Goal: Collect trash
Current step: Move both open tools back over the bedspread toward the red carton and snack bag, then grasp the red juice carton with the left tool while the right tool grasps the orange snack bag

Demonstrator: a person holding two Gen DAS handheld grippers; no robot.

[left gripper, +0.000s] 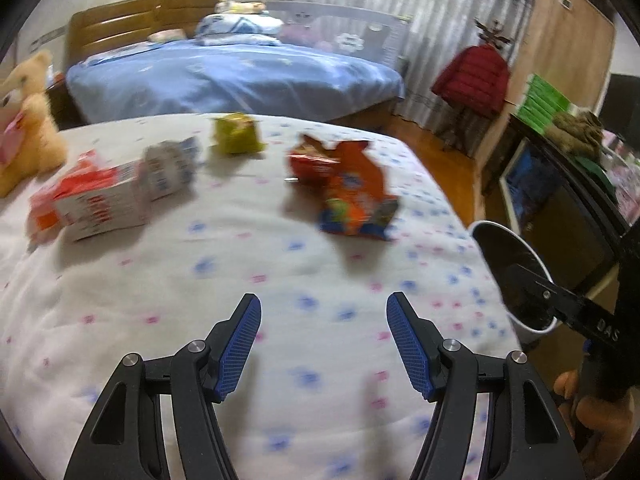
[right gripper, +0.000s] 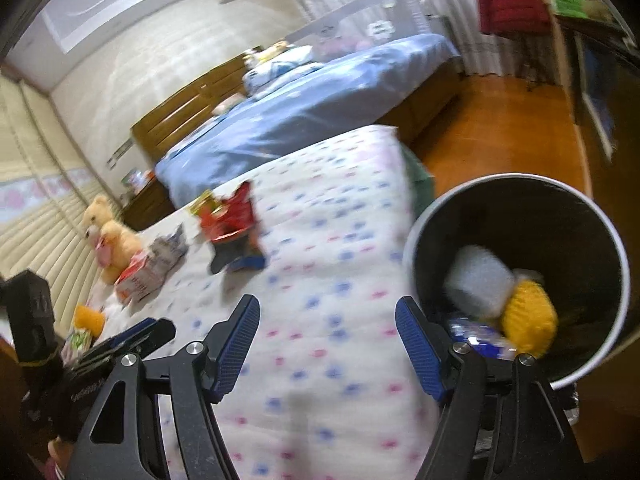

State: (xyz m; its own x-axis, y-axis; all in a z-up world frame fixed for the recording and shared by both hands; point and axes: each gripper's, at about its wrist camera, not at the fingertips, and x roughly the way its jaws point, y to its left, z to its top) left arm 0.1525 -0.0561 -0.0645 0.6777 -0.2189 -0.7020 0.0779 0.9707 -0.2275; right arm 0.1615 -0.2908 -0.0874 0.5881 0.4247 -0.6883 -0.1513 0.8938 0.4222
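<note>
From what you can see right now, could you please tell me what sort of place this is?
Most likely a home bedroom: a bed with blue bedding and wooden headboard, a teddy bear on the near floral quilt, and a red jacket hanging nearby.

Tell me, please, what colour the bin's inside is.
Black inside the bin, with a white rim; clearest from the right wrist.

Both views are evenly and fairly brightly lit by soft indoor light, with no hard glare. Motion blur smears the orange snack wrapper (left gripper: 352, 196) and the red-and-white paper carton (left gripper: 96, 204) on the white flower-print quilt (left gripper: 240, 280); each casts a soft dark shadow on the fabric. The black gripper arms at the bottom stay sharp. Fisheye distortion bows the room, and dark vignetting rings the corners. The black-lined round trash bin (right gripper: 600, 232) reads dim inside, its contents blurred.
</note>
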